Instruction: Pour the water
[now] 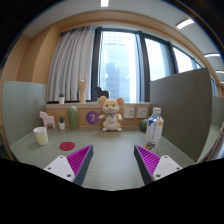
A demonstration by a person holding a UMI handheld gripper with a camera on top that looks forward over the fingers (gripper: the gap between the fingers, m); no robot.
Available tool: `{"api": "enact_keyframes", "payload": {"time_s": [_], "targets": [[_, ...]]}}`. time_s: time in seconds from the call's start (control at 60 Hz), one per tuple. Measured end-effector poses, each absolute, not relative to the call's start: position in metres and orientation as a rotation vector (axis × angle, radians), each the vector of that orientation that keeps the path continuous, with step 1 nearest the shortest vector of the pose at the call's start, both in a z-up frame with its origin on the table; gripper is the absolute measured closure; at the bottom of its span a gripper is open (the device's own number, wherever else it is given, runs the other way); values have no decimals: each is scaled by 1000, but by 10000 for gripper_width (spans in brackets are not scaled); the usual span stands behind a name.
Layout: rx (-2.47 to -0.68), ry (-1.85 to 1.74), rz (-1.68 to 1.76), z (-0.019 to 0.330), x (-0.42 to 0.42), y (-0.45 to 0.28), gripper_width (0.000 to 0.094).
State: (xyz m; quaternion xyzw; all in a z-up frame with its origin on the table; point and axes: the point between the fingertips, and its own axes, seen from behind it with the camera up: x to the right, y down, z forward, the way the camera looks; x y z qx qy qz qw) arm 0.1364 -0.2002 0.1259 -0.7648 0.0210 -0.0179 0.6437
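My gripper (112, 162) is open and empty, held above a grey table (110, 148); its two magenta-padded fingers (80, 160) stand wide apart. A clear water bottle with a blue label (154, 128) stands upright on the table beyond the right finger. A pale cup (41, 136) stands beyond the left finger at the far left. A small magenta coaster (67, 146) lies on the table just ahead of the left finger, right of the cup.
A plush toy (111, 114) sits at the table's back middle beside a purple round thing (92, 117). A green bottle (72, 117) and small items stand at back left. Grey partitions (185, 110) flank the table; windows lie behind.
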Motion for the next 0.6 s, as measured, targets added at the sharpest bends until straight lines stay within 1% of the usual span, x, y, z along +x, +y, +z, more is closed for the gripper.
{"api": "enact_keyframes", "payload": {"time_s": [0.1, 0.2, 0.283, 0.5, 0.6], "targets": [[-1757, 145, -56, 110, 197, -195, 88], [-1751, 228, -76, 105, 249, -181, 98], [-1735, 245, -111, 108, 280, -164, 97], [-1708, 201, -177, 119, 314, -109, 99], [-1699, 221, -177, 121, 323, -85, 141]]}}
